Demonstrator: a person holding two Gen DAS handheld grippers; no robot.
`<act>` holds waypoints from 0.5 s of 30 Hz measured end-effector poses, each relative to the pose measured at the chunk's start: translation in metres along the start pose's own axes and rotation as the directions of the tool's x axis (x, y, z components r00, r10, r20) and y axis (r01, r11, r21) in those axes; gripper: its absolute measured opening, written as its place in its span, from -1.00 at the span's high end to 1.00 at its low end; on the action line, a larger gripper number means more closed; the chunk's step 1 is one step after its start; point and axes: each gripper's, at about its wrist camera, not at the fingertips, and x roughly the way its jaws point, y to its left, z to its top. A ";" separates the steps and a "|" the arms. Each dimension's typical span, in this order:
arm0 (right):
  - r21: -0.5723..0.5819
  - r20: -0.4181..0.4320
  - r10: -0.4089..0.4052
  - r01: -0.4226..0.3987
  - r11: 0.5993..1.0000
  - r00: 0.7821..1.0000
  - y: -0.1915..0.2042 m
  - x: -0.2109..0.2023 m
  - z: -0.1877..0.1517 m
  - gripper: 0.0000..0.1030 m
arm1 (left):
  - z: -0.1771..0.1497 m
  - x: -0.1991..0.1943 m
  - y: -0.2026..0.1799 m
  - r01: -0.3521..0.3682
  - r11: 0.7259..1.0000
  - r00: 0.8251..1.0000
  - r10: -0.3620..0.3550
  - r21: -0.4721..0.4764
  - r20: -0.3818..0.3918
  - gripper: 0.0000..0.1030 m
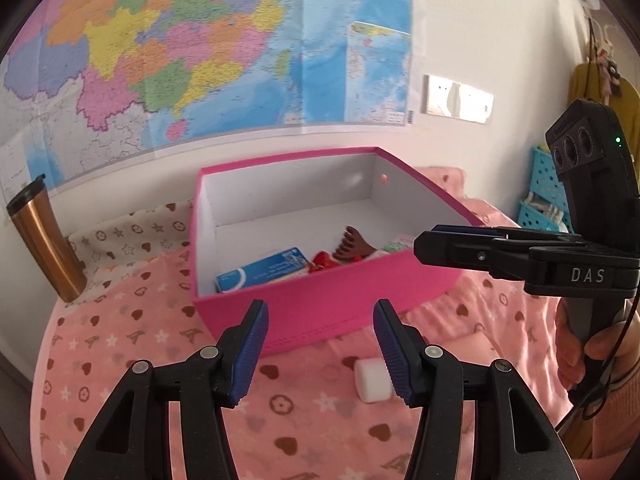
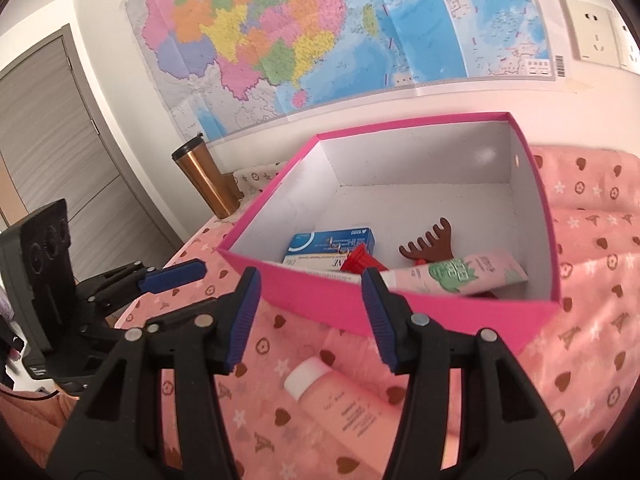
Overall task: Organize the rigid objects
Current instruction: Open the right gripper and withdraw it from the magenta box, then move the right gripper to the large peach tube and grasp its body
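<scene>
Pink fleece printed with hearts, stars and flowers covers the surface (image 2: 592,272) in front of you, and a large coloured map (image 1: 192,48) hangs on the white wall behind it. At the far left edge stands a copper travel mug (image 2: 208,184) with a black lid, close to the wall and just beside the box's left corner. Blue perforated baskets (image 1: 544,196) sit off to your right, partly hidden by your right gripper's body.

Your pink box (image 2: 548,236) sits open-topped in the middle, white inside. It holds a blue-and-white carton (image 2: 332,242), a small red item (image 2: 360,262) (too blurred to name), a brown comb-shaped piece (image 2: 430,242) and a pale pink tube (image 2: 456,274) with green print that leans against the near wall.

Outside the box, on the fleece just before its near wall, lies a pink bottle (image 2: 344,404) with a white cap, on its side, cap pointing toward the box.

Your left gripper (image 1: 320,350) has its blue pads spread wide with nothing between them; the bottle's cap lies just beside the right pad. Your right gripper (image 2: 310,318) is likewise spread wide and empty, hovering above the bottle with the box's near wall straight ahead.
</scene>
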 end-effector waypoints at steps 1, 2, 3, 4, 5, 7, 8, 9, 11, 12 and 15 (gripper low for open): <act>0.000 0.001 -0.004 0.004 1.000 1.000 0.000 -0.003 -0.003 -0.06 | -0.002 0.000 -0.002 0.004 1.000 1.000 -0.004 0.004 -0.002 -0.08; 0.000 0.001 -0.008 0.008 1.000 1.000 0.000 -0.005 -0.005 -0.06 | -0.003 0.000 -0.004 0.007 1.000 1.000 -0.006 0.005 -0.004 -0.08; -0.001 0.001 -0.012 0.012 1.000 1.000 0.000 -0.008 -0.008 -0.06 | -0.004 0.001 -0.006 0.011 1.000 1.000 -0.011 0.006 -0.007 -0.08; 0.001 0.001 -0.016 0.016 1.000 1.000 0.000 -0.010 -0.011 -0.06 | -0.005 0.001 -0.008 0.018 1.000 1.000 -0.018 0.005 -0.010 -0.08; 0.006 -0.001 -0.016 0.016 1.000 1.000 0.000 -0.013 -0.015 -0.06 | -0.007 0.002 -0.009 0.025 1.000 1.000 -0.024 0.003 -0.015 -0.08; 0.010 -0.007 -0.019 0.019 1.000 1.000 -0.002 -0.016 -0.022 -0.06 | -0.011 0.004 -0.012 0.033 0.999 0.999 -0.033 0.001 -0.023 -0.08; 0.013 -0.012 -0.025 0.025 1.000 1.000 -0.003 -0.018 -0.026 -0.07 | -0.014 0.006 -0.013 0.039 0.999 0.999 -0.039 -0.001 -0.031 -0.08; 0.018 -0.018 -0.030 0.031 0.999 0.999 -0.004 -0.019 -0.030 -0.06 | -0.016 0.007 -0.014 0.044 0.999 0.998 -0.044 -0.004 -0.038 -0.08; 0.032 -0.023 -0.035 0.036 0.999 0.999 -0.009 -0.024 -0.038 -0.07 | -0.022 0.012 -0.016 0.049 0.999 0.997 -0.049 -0.008 -0.057 -0.08; 0.040 -0.027 -0.039 0.041 0.998 0.999 -0.011 -0.025 -0.042 -0.07 | -0.025 0.016 -0.016 0.051 0.999 0.996 -0.052 -0.011 -0.070 -0.08; 0.072 -0.048 -0.070 0.073 0.995 0.996 -0.023 -0.032 -0.058 -0.07 | -0.035 0.024 -0.018 0.060 0.998 0.992 -0.061 -0.016 -0.106 -0.08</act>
